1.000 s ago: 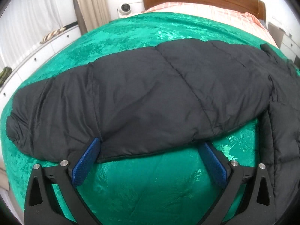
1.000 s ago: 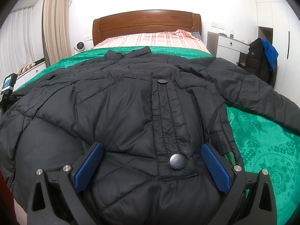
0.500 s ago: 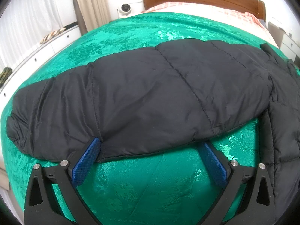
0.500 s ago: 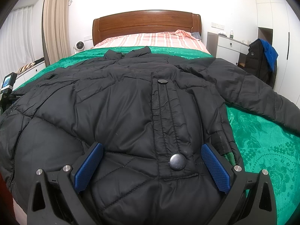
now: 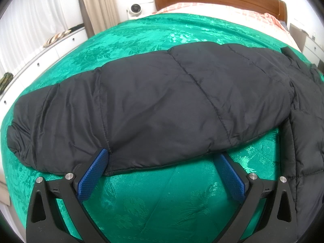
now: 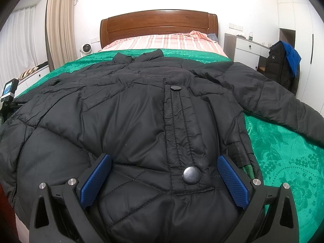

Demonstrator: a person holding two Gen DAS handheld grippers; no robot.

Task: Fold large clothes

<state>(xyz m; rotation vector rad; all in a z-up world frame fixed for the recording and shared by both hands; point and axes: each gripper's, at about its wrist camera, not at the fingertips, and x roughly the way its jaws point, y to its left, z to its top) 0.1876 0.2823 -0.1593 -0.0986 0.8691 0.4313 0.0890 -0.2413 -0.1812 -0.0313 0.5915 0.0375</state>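
A large black puffer jacket [image 6: 141, 117] lies front-up on the green bedspread [image 6: 283, 151], collar toward the headboard. Its left sleeve [image 5: 151, 105] stretches sideways across the bedspread [image 5: 162, 198] in the left wrist view. My left gripper [image 5: 164, 162] is open, its blue pads at the sleeve's near edge, holding nothing. My right gripper [image 6: 164, 164] is open over the jacket's hem, its pads either side of the lower snap button [image 6: 191, 175]. The right sleeve [image 6: 273, 99] lies out to the right.
A wooden headboard [image 6: 158, 26] and striped pink sheet [image 6: 168, 42] are at the far end. A white dresser [image 6: 249, 50] and a chair with dark and blue clothes [image 6: 283, 62] stand at the right. Curtains [image 6: 58, 24] and a small fan [image 6: 86, 48] are at the left.
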